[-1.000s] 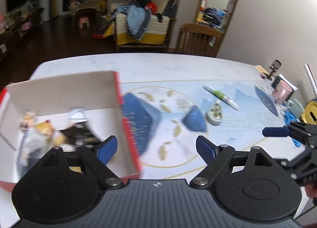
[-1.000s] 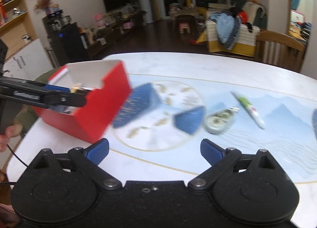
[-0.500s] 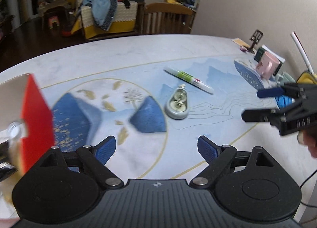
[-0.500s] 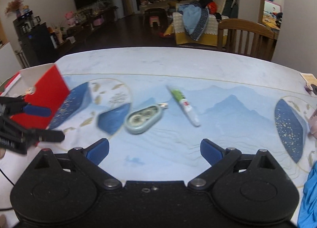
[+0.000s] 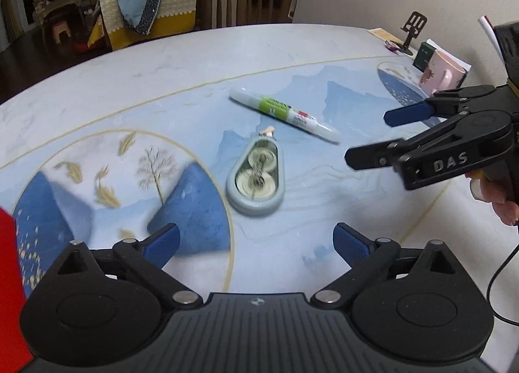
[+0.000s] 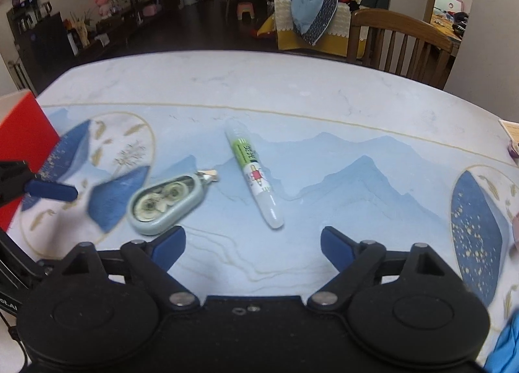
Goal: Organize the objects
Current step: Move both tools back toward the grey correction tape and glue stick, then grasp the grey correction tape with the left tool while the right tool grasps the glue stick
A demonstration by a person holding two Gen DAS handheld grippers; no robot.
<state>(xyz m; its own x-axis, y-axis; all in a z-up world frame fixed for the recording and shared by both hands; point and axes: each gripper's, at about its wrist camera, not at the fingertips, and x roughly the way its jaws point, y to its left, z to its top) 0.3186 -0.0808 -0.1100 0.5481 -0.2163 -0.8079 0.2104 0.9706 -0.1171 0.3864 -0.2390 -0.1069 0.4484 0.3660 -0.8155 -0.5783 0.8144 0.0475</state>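
Jaws on both grippers are spread wide and empty. Ahead of the left gripper [image 5: 256, 243], the correction tape [image 5: 255, 178] lies flat on the table [image 5: 162, 58], close in and centred between its jaws, long axis pointing away along them. The glue pen [image 6: 253, 172] lies just beyond the tape, centred before the right gripper [image 6: 253, 244], running lengthwise away from it. Judging by this, each gripper has its own nearer thing, with the red box [image 6: 22, 132] off to the left.
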